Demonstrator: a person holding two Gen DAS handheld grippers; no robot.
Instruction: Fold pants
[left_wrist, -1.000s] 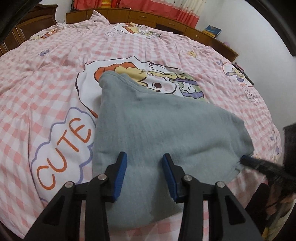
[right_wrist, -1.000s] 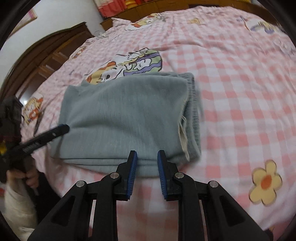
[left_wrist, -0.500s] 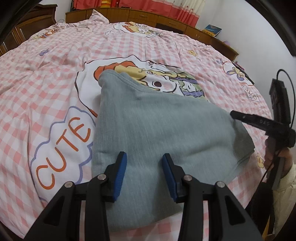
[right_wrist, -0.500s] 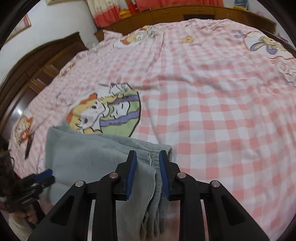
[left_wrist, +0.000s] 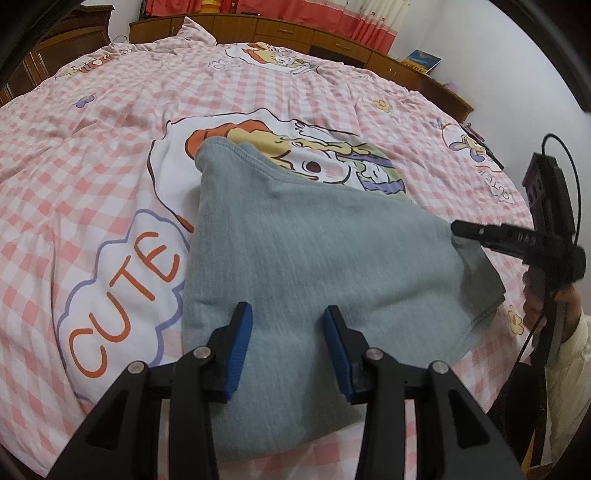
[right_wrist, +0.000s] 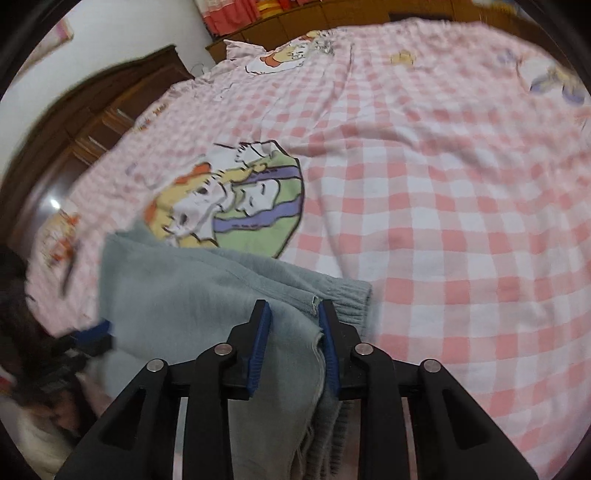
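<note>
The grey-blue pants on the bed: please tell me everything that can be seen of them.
The pants are soft grey-blue knit cloth, folded into a flat, roughly square stack of several layers on the pink checked bed cover. They partly cover a cartoon print. A ribbed band shows at one corner, beside a frayed pale edge. The left tool hovers open over the near edge. The right tool straddles the ribbed side; its jaws have just been opening, with cloth between them.
</note>
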